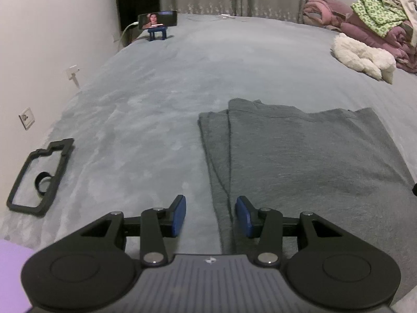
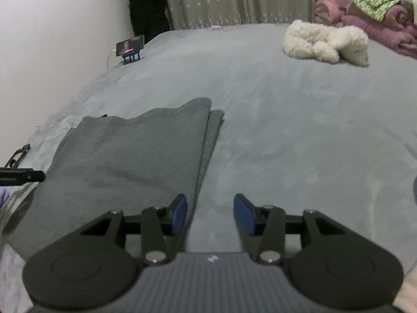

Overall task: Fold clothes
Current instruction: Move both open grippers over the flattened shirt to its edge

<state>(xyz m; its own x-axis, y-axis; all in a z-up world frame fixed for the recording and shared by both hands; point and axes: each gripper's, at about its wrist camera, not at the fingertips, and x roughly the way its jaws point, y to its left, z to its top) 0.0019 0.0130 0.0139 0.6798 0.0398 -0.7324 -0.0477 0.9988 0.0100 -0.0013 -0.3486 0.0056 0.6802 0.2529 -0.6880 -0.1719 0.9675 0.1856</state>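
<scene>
The grey garment (image 1: 299,156) lies flat near the bed's (image 1: 156,104) front edge, long axis running away; left gripper (image 1: 211,216) and right gripper (image 2: 210,215), both released and empty, flank its near end. Each looks equally near its own side edge

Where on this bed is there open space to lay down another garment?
Bare bedspread lies between the grey garment and the black frame, and beyond it toward the phone on its stand. The far right is crowded: white fleece, heaped clothes.
</scene>
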